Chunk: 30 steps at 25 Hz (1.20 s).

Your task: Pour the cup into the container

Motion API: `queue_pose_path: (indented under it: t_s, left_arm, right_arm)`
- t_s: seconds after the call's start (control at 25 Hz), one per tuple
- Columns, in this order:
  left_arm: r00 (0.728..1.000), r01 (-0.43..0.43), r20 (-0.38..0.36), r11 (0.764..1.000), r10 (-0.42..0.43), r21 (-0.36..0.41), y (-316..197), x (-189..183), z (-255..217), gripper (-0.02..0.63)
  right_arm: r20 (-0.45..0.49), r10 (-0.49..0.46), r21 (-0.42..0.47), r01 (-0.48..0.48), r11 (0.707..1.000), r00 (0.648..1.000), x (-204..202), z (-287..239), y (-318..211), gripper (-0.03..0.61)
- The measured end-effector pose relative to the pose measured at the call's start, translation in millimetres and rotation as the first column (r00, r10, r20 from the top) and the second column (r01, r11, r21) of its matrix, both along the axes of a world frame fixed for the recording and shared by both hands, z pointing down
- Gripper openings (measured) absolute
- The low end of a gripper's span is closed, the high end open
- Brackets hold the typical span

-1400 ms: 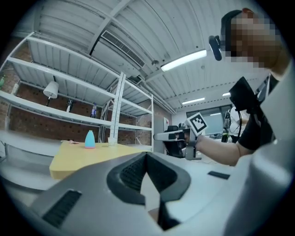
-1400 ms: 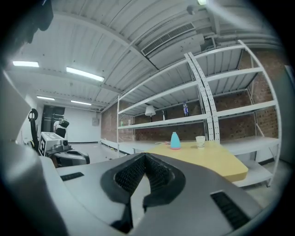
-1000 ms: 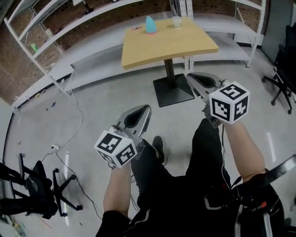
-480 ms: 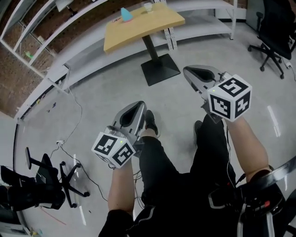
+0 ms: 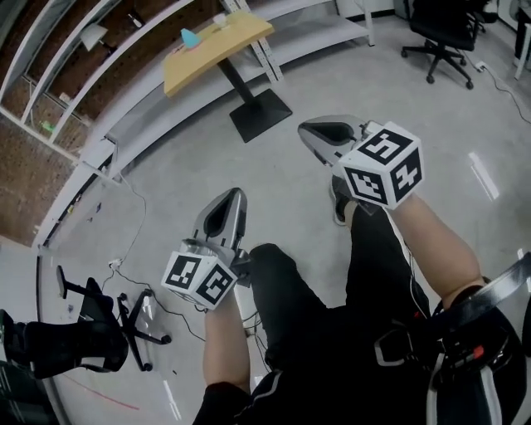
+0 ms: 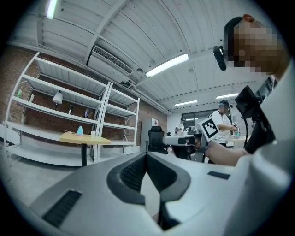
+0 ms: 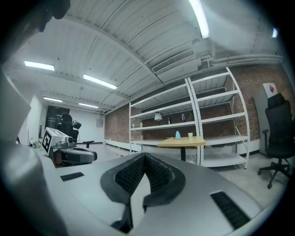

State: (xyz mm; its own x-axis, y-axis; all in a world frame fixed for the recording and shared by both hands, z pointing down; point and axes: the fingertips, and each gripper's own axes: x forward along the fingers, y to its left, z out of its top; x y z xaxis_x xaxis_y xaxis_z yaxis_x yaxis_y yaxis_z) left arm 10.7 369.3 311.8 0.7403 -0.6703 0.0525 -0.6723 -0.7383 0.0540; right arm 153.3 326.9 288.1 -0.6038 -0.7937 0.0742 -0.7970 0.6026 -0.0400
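Observation:
A small pale cup [image 5: 219, 18] and a light-blue container [image 5: 190, 37] stand on a yellow pedestal table [image 5: 236, 37], far off at the top of the head view. In the left gripper view the cup [image 6: 92, 133] is just right of the container [image 6: 79, 131]. It is also right of the container [image 7: 178, 134] in the right gripper view, cup [image 7: 190, 135]. My left gripper [image 5: 236, 196] is held over the floor near my legs, shut and empty. My right gripper [image 5: 305, 130] is higher and to the right, also shut on nothing. Both are far from the table.
White shelving [image 5: 99, 79] runs along the brick wall behind the table. One black office chair [image 5: 438, 25] stands at top right, another [image 5: 79, 336] at lower left beside a floor cable [image 5: 137, 249]. Other people [image 6: 221, 122] work at desks in the left gripper view.
The head view has swung, so the table has slid toward the top left and looks smaller. Both grippers keep their pose and stay shut.

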Motion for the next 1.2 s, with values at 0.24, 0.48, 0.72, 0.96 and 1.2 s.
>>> queue_pose_path:
  t_s: [0.24,0.48,0.72,0.96,1.2]
  left_arm:
    - [1.0,0.006,-0.016,1.0,-0.006,-0.014,99,-12,5,0.001]
    - [0.999,0.026,-0.031,0.999,-0.026,-0.025,192,-35,9,0.001]
    - [0.999,0.037,-0.038,0.999,-0.039,-0.037,279,-42,13,0.0]
    - [0.999,0.027,-0.043,1.0,-0.027,-0.003,352,-40,-10,0.001]
    - [0.999,0.035,-0.043,0.999,-0.034,0.032,413,-38,-32,0.001]
  right_arm:
    - [-0.003,-0.005,0.0,0.005,1.0,1.0,-12,-2,101,0.003]
    - [-0.014,-0.012,-0.016,0.012,1.0,1.0,-30,5,197,0.002]
    - [-0.015,-0.019,-0.015,0.019,1.0,1.0,-37,4,287,0.003]
    - [-0.027,-0.006,0.014,0.006,1.0,1.0,-31,-14,366,0.003]
    - [-0.018,0.011,0.032,-0.01,0.999,1.0,-18,-22,434,0.003]
